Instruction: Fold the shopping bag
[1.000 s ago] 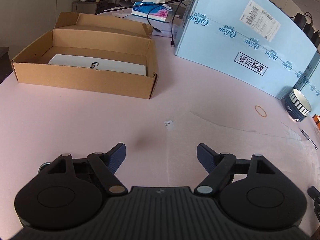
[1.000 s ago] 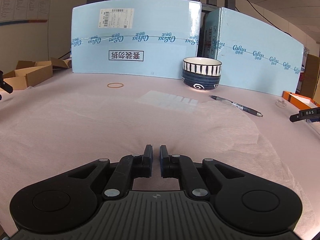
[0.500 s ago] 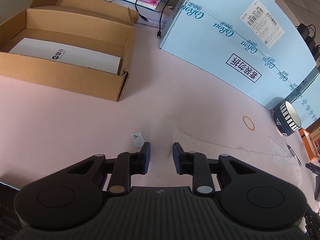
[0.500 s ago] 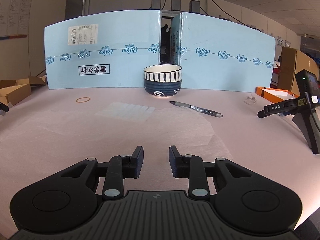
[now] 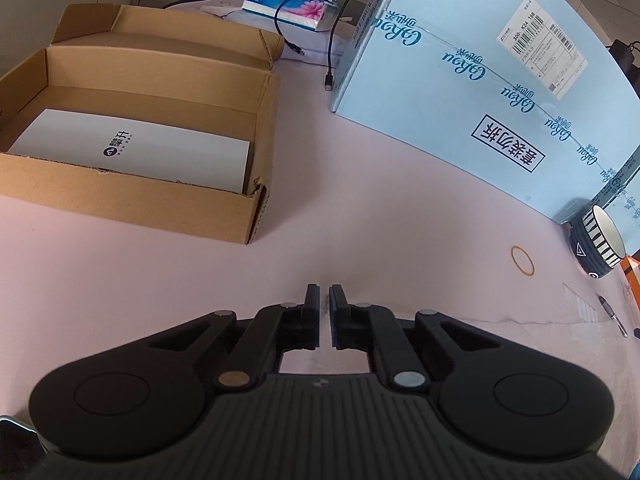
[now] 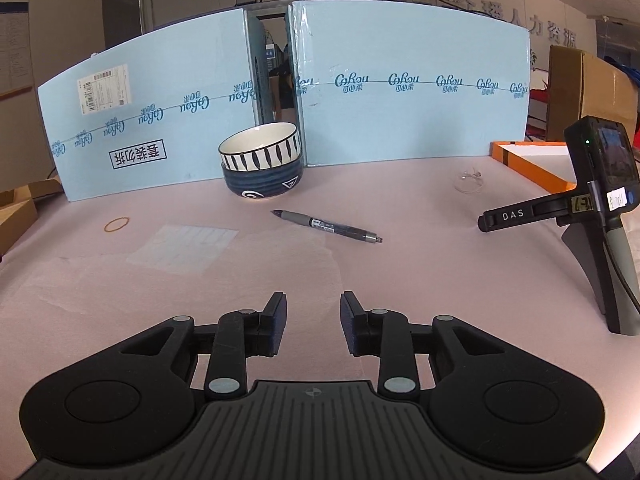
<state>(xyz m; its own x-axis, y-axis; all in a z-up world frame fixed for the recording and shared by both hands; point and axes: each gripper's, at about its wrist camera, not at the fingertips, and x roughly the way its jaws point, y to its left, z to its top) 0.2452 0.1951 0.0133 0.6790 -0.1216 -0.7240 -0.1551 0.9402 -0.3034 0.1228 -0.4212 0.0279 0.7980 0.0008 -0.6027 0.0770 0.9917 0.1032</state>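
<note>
Item: bag (image 6: 180, 264), thin, translucent, spread flat on the pink worktop (image 6: 420, 208), near the pen (image 6: 326, 226) and bowl (image 6: 260, 162).

Left gripper (image 5: 324, 300): we see it closed low at the bag's left edge; whether it pinches film we cannot tell.

Right gripper (image 6: 313, 308): jaws opening, nothing between them, above the bag, probably heading for another edge.

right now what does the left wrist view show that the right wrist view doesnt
Only the left wrist view: the open cardboard box with white paper inside, a tissue pack, a black cable and the shut left gripper.
Only the right wrist view: the right gripper, jaws opening with nothing between them, and an orange tray.
Both: bowl, rubber band, pen, blue panel, thin bag.
</note>
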